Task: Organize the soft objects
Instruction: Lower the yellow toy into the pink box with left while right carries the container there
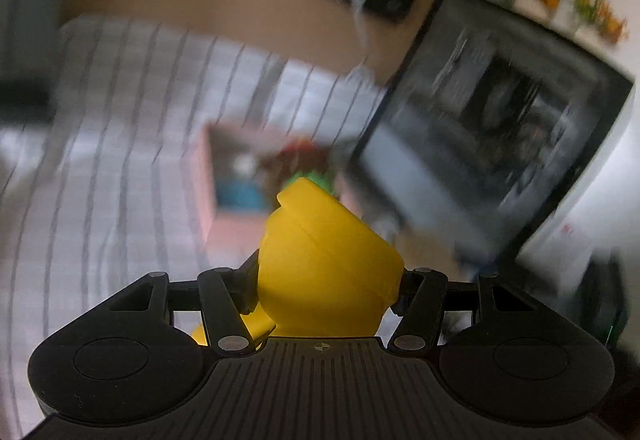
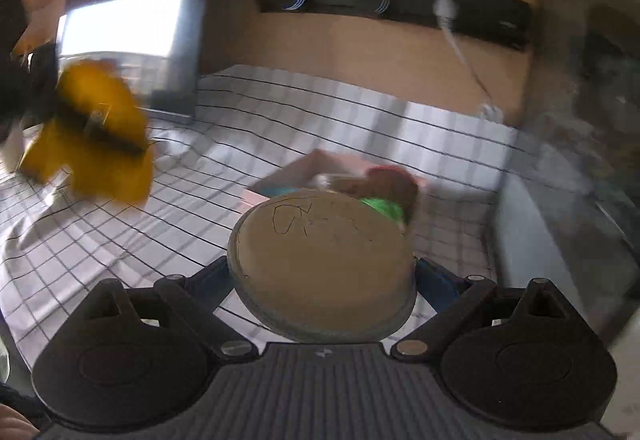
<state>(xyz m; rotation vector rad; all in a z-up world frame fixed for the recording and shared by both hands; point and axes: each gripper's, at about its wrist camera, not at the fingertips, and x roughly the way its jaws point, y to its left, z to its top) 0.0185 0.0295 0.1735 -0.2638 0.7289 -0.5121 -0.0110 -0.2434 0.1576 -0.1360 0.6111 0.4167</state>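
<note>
While both grippers' fingers squeeze soft toys, yellow toy (image 1: 326, 268) left and tan cushion (image 2: 320, 272) right, next comes dropping them into the pink box (image 2: 340, 165).

Left gripper (image 1: 326, 282) clamped on a yellow soft toy (image 1: 326, 264), bottom centre of frame.

Both fingers press the toy's sides. Behind it, mid-frame, a pink box (image 1: 208, 191) sits on a striped white cloth (image 1: 120, 143); its blurred contents show blue, red and green. A dark-framed screen (image 1: 492, 143) fills the right side.
</note>
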